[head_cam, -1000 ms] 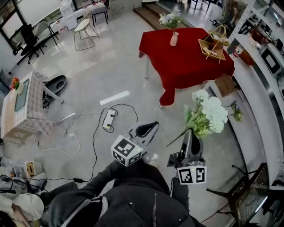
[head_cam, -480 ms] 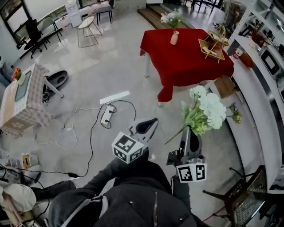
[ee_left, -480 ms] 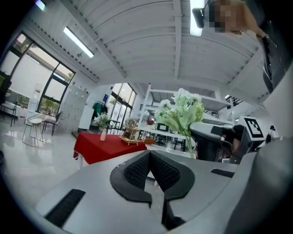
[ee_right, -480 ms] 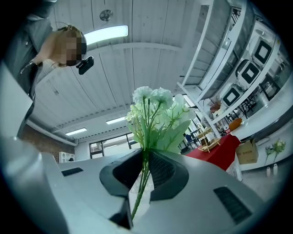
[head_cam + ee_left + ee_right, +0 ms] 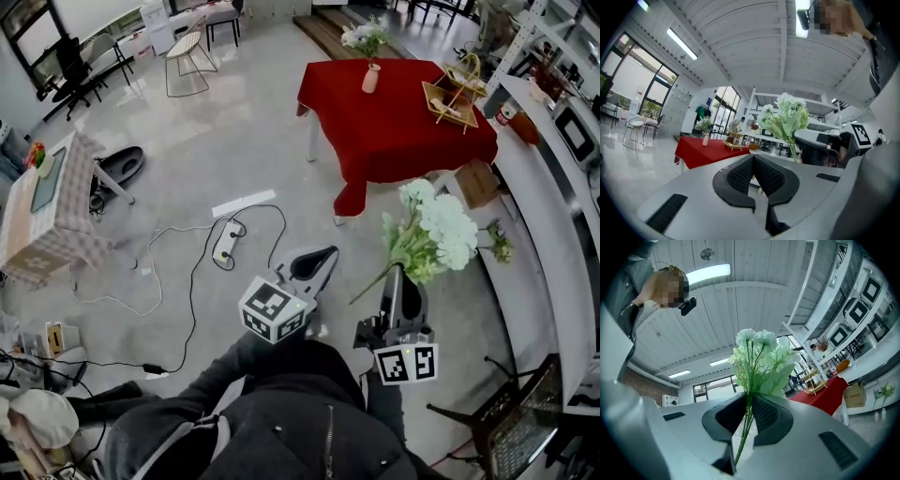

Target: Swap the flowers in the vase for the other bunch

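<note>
While the person is standing well apart from the red table [image 5: 403,117], the head view is showing almost no change over the last second. The table and the floor cable [image 5: 192,281] are only drifting a touch in frame, and both grippers are keeping the same pose. The right gripper [image 5: 396,277] is still carrying the white bunch [image 5: 436,232] out in front, blooms angled toward the table. The left gripper [image 5: 315,266] is hanging beside it, touching nothing. The vase [image 5: 371,79] is sitting at the table's far edge with the old flowers [image 5: 364,37] still in it, and a wooden rack [image 5: 448,98] is standing near it.

Left gripper view: the jaws are clenched pad to pad with nothing between them. Past them the white bunch is rising at right, and the red table with the vase is showing far off at left.

Right gripper view: the jaws are grasping the green stems [image 5: 748,420], with the pads pressing them low down. The stems are running on below the pads, and the white blooms are fanning out above. The red table is showing small at right, past a cardboard box [image 5: 856,394].

Judgement: this is the carry step, with the new bunch in hand but not delivered. Nothing is swapped yet. The free left gripper is likely needed to pull the old flowers out first. The thin stems could slip or twist in the grip on the way.
</note>
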Motion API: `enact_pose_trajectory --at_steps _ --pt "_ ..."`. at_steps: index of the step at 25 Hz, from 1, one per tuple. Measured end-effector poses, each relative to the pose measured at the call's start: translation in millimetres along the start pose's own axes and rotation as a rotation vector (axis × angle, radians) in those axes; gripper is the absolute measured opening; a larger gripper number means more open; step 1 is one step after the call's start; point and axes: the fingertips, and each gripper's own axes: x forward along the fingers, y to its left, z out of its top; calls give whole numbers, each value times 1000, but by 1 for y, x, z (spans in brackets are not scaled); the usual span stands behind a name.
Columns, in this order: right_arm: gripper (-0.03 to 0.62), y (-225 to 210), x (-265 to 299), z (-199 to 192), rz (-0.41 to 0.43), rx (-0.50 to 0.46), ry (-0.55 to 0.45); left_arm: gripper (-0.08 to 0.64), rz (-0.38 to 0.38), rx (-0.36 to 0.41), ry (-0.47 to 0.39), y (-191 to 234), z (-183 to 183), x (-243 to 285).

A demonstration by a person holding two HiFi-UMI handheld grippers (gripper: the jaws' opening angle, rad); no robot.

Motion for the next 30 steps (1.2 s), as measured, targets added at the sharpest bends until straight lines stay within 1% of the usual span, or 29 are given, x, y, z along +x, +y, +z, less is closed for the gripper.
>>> enact_pose_trajectory --at_steps 8,17,22,27,30 --pt "41 -24 47 -7 -8 -8 -6 9 -17 -13 7 39 4 43" --pt "40 -58 134 -14 -14 13 -17 9 -27 -7 -1 100 30 109" --pt "40 -78 178 -18 -17 16 -9 9 -40 -2 8 126 42 145" --pt "41 -95 222 -27 -19 28 0 9 -56 -2 24 155 50 172" --pt "41 -98 246 -30 -23 25 -4 9 -68 -3 31 173 56 183"
